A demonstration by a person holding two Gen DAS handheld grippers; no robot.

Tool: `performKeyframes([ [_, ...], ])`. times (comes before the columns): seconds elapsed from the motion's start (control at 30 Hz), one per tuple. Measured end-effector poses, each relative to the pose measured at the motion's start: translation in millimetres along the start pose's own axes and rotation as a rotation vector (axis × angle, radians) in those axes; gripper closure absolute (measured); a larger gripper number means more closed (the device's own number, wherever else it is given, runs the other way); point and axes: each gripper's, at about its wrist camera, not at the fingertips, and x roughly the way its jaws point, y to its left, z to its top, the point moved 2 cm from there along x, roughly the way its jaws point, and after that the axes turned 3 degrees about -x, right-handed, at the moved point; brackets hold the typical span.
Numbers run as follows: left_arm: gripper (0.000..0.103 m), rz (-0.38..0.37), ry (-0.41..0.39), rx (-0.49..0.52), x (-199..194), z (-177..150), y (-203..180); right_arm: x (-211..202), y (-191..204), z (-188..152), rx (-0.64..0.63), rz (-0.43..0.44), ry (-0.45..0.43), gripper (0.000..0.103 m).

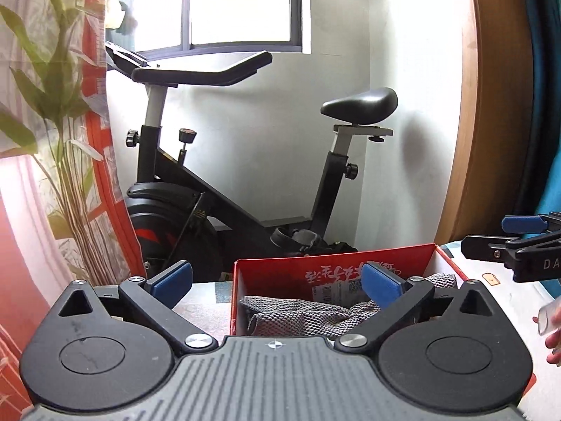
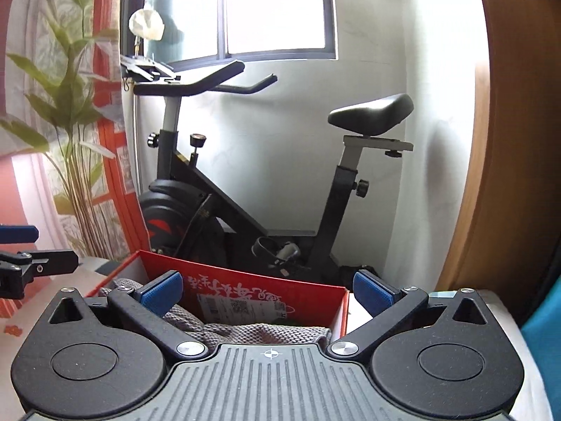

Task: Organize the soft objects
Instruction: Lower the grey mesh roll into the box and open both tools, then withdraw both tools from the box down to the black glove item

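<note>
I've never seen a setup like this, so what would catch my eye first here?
Probably the black exercise bike against the white wall under the bright window. Nearer, a red cardboard box holds a crumpled grey knitted cloth. The blue-padded fingers of the left gripper stand wide apart above it, holding nothing.

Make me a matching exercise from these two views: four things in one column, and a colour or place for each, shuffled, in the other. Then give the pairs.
Things:
1. box
2. cloth
3. bike seat
4. left gripper

Colour or place:
A. black, beside the white wall
B. red, with white printed characters
C. open, with blue pads
D. grey, lying inside the box

Pairs: 1-B, 2-D, 3-A, 4-C
</note>
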Motion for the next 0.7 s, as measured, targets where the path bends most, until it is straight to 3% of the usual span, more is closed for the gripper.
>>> performKeyframes([
  [0.13,0.000,0.040,-0.018,0.007,-23.2,-5.8,2.6,-22.4,-1.8,-3.3,0.091,0.055,-0.039,0.000],
  [0.23,0.000,0.066,-0.046,-0.007,-42.2,-10.4,5.2,-42.8,3.6,-7.3,0.100,0.061,-0.101,0.000],
  [0.37,0.000,0.077,-0.086,-0.024,-67.2,-14.9,8.3,-65.0,7.7,-10.9,0.138,0.098,-0.119,0.000],
  [0.5,0.000,0.058,-0.095,-0.051,-85.2,-21.7,11.5,-91.0,13.6,-16.5,0.126,0.086,-0.200,0.000],
  [0.7,0.000,0.023,-0.155,-0.088,-109.9,-38.4,19.9,-116.9,25.1,-32.6,0.082,0.055,-0.231,0.000],
])
